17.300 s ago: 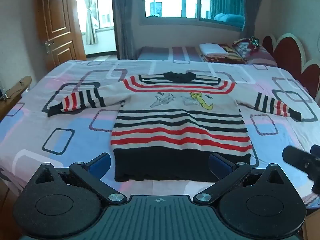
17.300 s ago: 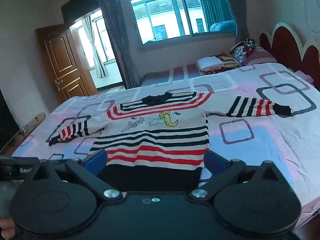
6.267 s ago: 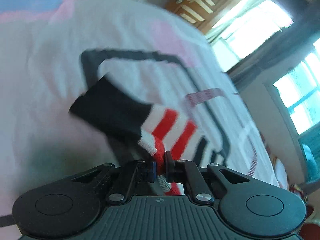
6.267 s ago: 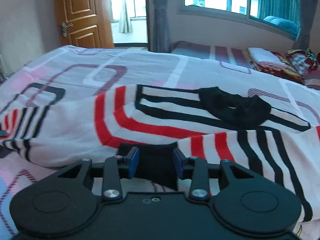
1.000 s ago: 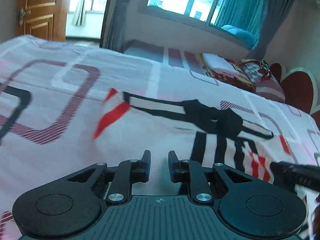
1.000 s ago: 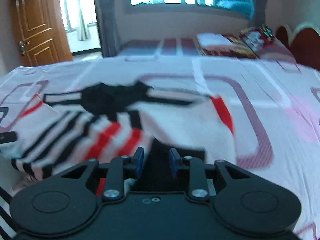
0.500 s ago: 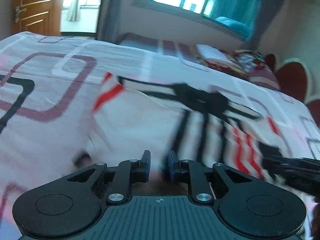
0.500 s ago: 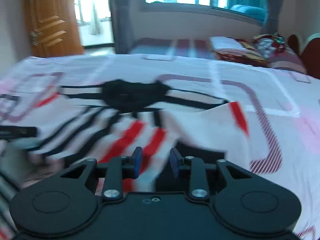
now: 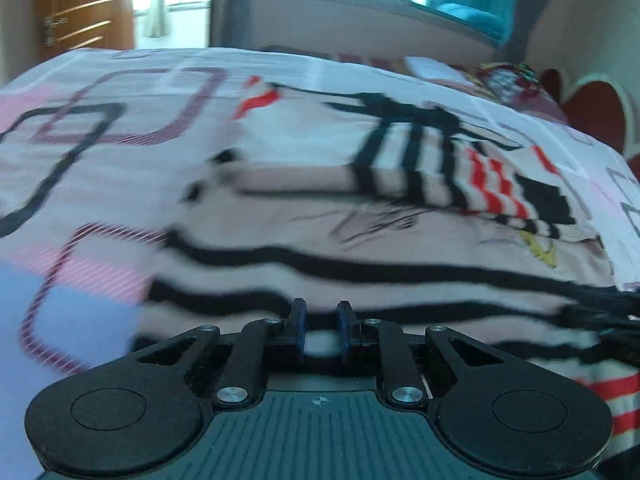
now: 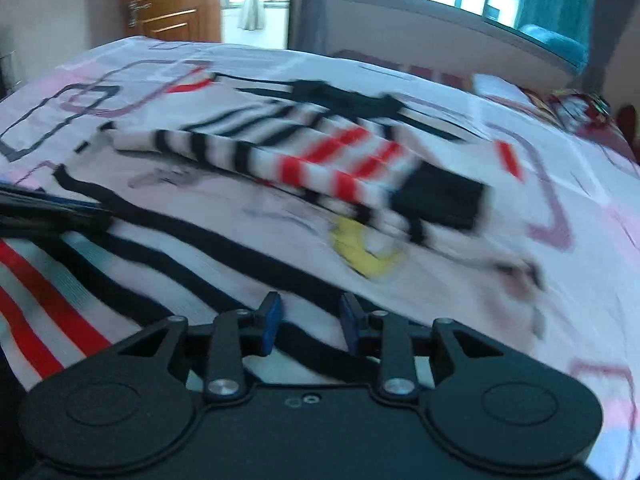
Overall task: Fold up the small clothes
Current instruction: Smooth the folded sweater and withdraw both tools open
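A striped sweater (image 9: pixel 360 240) (image 10: pixel 240 240) lies flat on the bed, black collar (image 10: pixel 344 98) at the far end. Both striped sleeves (image 10: pixel 320 160) are folded across its chest, and one black cuff (image 10: pixel 440 196) rests on top, free of any grip. My left gripper (image 9: pixel 321 314) hovers over the lower black stripes, jaws a narrow gap apart with nothing between them. My right gripper (image 10: pixel 308 312) is open over the sweater's lower right part, also holding nothing. Each gripper shows as a dark blur at the edge of the other's view. Both views are motion-blurred.
The patterned bed sheet (image 9: pixel 100 168) spreads wide around the sweater. A dark red headboard (image 9: pixel 592 108) and a pile of bedding (image 9: pixel 504 76) lie at the far right. A wooden door (image 10: pixel 168 0) and windows stand beyond the bed.
The right gripper let the black cuff go onto the chest and drew back. Both grippers pulled back toward the sweater's lower half, so the folded sleeves now lie farther ahead.
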Tool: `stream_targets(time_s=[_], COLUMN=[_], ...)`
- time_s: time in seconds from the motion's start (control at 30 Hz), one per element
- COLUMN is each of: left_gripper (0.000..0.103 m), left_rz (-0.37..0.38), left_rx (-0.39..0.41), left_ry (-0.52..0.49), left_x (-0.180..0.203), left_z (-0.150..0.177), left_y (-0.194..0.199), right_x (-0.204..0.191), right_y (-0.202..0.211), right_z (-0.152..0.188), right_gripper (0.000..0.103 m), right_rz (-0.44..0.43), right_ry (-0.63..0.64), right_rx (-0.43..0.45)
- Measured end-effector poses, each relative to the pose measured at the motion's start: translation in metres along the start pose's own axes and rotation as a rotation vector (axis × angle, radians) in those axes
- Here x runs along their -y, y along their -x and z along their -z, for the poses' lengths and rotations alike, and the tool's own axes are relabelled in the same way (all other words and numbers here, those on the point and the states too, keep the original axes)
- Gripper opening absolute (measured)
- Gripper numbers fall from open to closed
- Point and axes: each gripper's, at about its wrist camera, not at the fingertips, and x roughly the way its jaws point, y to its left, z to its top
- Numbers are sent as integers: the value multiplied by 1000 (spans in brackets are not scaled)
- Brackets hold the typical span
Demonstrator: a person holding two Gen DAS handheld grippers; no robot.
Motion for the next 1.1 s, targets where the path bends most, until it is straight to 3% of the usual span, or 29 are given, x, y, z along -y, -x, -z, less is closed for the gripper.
stream_targets(time_s=[0.17,0.23,0.33,0.43,0.57,0.7,0.9,1.03,1.1], left_gripper=[18,18,18,18,18,17,18,18,18], left_rz=[-43,-16,55,135,140,153,143,135,143], left_rx=[-23,-21,11,-10,-37,-27,-37,-57,-68], left_ry=[63,69,-2,-57,-91,-77,-65,-53,-60], left_x=[-18,-13,7,22,14,-15,-29,-25,-21], left_z=[10,11,16,25,49,64,74,75,76], left_y=[15,28,46,45,40,56,70,79,83], right_x=[39,45,28,-4,-52,-67,-29,-33,-42], right_y=[22,28,44,56,58,51,81,92,99], right_z=[30,32,30,28,27,50,85,95,94], right_gripper=[32,31,33,33,33,32,33,34,35], right_rz=[83,103,44,-25,-81,53,184,216,188], right_ry=[-70,-107,-160,-169,-166,-79,-179,-202,-217], right_rx=[5,-6,34,62,54,-18,-19,-25,-4])
